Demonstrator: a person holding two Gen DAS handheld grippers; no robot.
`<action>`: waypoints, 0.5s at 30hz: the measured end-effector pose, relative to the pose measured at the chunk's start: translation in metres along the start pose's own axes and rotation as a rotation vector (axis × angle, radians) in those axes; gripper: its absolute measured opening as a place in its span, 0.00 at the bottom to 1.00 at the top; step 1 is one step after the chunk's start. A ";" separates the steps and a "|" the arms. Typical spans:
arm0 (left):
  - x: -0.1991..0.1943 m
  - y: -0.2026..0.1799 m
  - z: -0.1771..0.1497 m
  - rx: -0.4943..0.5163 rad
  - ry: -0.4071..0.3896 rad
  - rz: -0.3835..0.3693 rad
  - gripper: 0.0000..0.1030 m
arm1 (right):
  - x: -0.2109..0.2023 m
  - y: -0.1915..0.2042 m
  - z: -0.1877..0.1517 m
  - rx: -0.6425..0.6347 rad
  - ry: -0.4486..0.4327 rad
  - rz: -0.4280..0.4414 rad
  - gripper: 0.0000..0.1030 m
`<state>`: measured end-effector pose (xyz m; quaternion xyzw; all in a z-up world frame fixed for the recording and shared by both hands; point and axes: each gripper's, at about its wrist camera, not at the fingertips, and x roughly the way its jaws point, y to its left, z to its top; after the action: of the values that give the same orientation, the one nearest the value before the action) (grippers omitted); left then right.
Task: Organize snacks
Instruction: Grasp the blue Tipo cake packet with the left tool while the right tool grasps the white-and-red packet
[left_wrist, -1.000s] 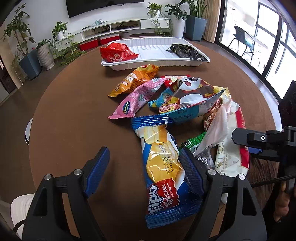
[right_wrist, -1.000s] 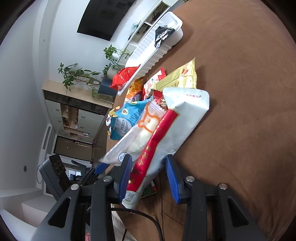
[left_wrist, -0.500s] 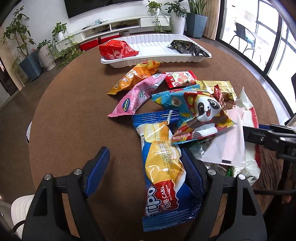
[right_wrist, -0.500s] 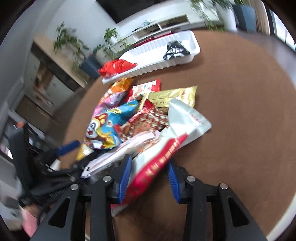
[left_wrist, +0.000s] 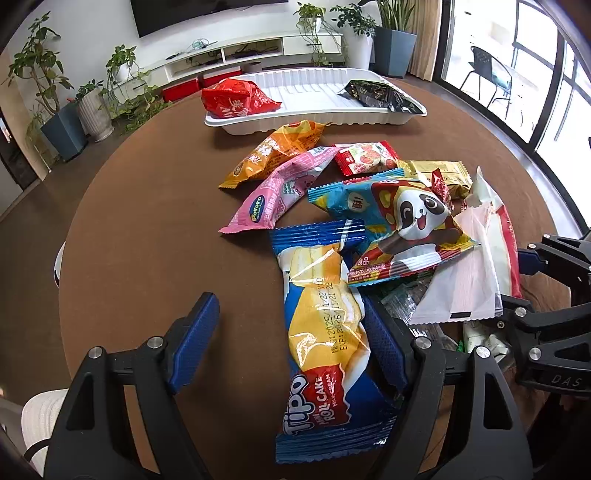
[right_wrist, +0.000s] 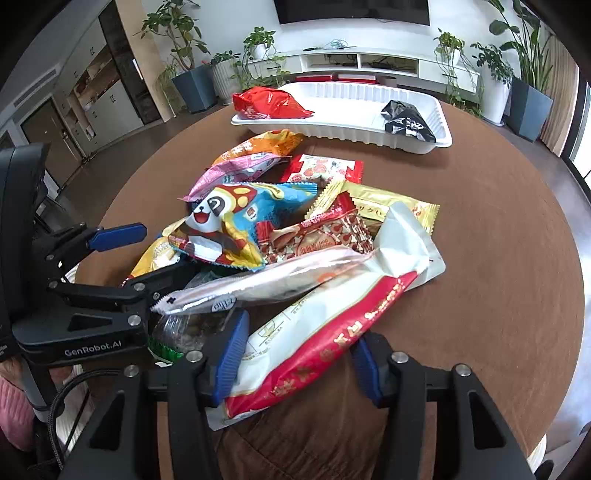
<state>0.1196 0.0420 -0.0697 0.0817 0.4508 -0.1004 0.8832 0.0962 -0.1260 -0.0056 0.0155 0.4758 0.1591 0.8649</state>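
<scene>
A heap of snack packs lies on the round brown table (left_wrist: 147, 221). My left gripper (left_wrist: 290, 314) hangs open over the near end of the blue-and-yellow Tipo roll cake pack (left_wrist: 325, 332), which lies against its right finger. My right gripper (right_wrist: 299, 339) has its jaws opening, and the long white-and-red pack (right_wrist: 332, 317) lies flat on the table between them. A blue panda pack (right_wrist: 229, 221) and a pale clear pack (right_wrist: 266, 277) rest on the heap. At the far side, the white tray (left_wrist: 314, 122) holds a red bag (left_wrist: 236, 99) and a black bag (left_wrist: 380, 94).
Orange (left_wrist: 277, 151), pink (left_wrist: 280, 188), small red (left_wrist: 365, 158) and gold (left_wrist: 436, 171) packs lie between the heap and the tray. The left gripper's body (right_wrist: 92, 302) sits close to my right gripper. Bare table stretches to the left (left_wrist: 147, 221) and right (right_wrist: 498, 258).
My right gripper has rolled back level and lowered the white-and-red pack flat onto the table, its jaws widening. The panda pack flipped face up. My left gripper stayed put.
</scene>
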 end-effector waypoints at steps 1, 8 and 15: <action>0.001 0.000 0.000 0.003 -0.003 0.003 0.75 | -0.001 0.000 -0.001 -0.010 -0.003 0.001 0.51; 0.006 0.003 -0.002 -0.012 0.008 -0.057 0.34 | -0.003 0.003 -0.008 -0.025 -0.033 0.030 0.30; 0.006 0.012 -0.003 -0.052 0.016 -0.088 0.24 | -0.008 -0.029 -0.020 0.149 -0.060 0.235 0.20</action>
<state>0.1236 0.0534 -0.0752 0.0396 0.4632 -0.1266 0.8763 0.0834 -0.1581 -0.0154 0.1397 0.4550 0.2230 0.8507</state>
